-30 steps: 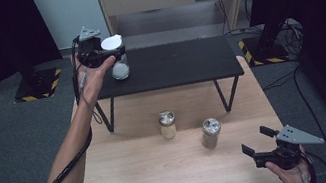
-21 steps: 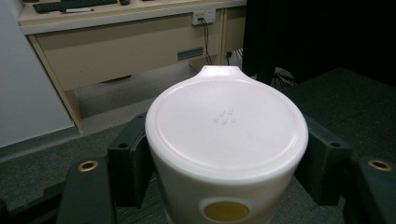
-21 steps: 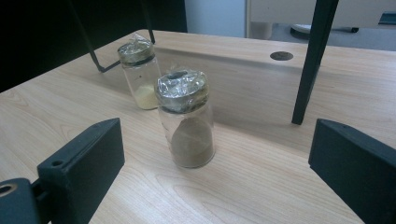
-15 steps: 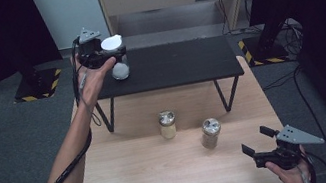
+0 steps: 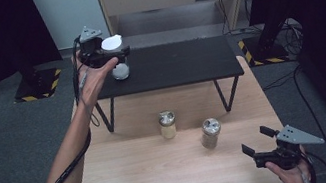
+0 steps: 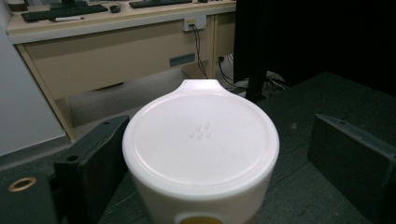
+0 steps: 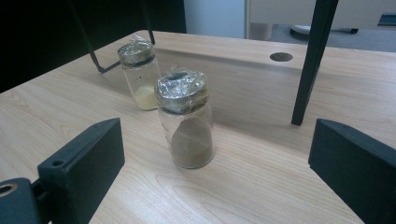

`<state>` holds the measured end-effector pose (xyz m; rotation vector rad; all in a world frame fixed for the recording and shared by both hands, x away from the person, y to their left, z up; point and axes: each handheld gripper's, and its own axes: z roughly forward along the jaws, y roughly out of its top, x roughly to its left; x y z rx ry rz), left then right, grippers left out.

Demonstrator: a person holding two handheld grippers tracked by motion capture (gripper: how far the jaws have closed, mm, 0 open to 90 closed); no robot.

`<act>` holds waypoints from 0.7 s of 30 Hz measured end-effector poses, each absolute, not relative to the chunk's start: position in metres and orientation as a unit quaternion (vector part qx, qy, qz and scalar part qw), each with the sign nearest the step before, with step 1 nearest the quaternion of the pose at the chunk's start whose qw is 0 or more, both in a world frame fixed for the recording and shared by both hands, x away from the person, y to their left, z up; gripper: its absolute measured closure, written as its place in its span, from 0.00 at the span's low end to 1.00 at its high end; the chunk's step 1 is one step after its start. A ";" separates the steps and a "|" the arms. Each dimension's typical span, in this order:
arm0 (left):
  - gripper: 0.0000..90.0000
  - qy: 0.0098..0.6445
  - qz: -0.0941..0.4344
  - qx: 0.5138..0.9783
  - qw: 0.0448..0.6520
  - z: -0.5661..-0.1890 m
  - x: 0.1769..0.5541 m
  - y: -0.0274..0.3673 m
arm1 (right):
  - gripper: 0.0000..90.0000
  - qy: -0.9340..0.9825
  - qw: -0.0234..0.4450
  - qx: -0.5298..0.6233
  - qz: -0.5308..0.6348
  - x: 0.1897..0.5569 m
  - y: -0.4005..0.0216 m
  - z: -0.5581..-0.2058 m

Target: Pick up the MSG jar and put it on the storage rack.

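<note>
White-lidded jar (image 5: 119, 67) stands on the black shelf (image 5: 181, 63), near its left end, upright, with its tabbed lid (image 6: 201, 140) on. Your left gripper (image 5: 114, 54) sits around the jar's top. In the left gripper view the jar rises between the two black jaws; the jaws have just been opening, and a gap shows on the right side between jaw and jar. The left jaw lies close to the jar wall, and you cannot tell there whether it touches. Nothing is clamped.

Your right gripper (image 5: 256, 142) hangs low over the wooden table (image 5: 130, 178), near its front right corner, jaws spread wide and holding nothing. It points toward the brown-powder jar (image 7: 187, 121), which stands upright on the table, apart from the jaws. Just beyond it is the yellow-powder jar (image 7: 140, 77), also upright. Both have crinkled clear wrap over their tops. In the high view the two jars stand near each other in front of the shelf's legs, well apart from the white-lidded jar.
</note>
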<state>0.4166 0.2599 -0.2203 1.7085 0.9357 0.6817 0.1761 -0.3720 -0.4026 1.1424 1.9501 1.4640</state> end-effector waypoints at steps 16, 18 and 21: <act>0.06 0.367 0.291 0.698 0.542 -0.200 0.400 0.275 | 0.05 0.708 0.220 0.412 0.529 0.177 -0.372 -0.402; 0.06 0.364 0.292 0.697 0.545 -0.199 0.397 0.279 | 0.05 0.708 0.220 0.412 0.530 0.177 -0.372 -0.402; 0.06 0.359 0.291 0.695 0.551 -0.198 0.391 0.284 | 0.05 0.708 0.220 0.412 0.530 0.177 -0.372 -0.403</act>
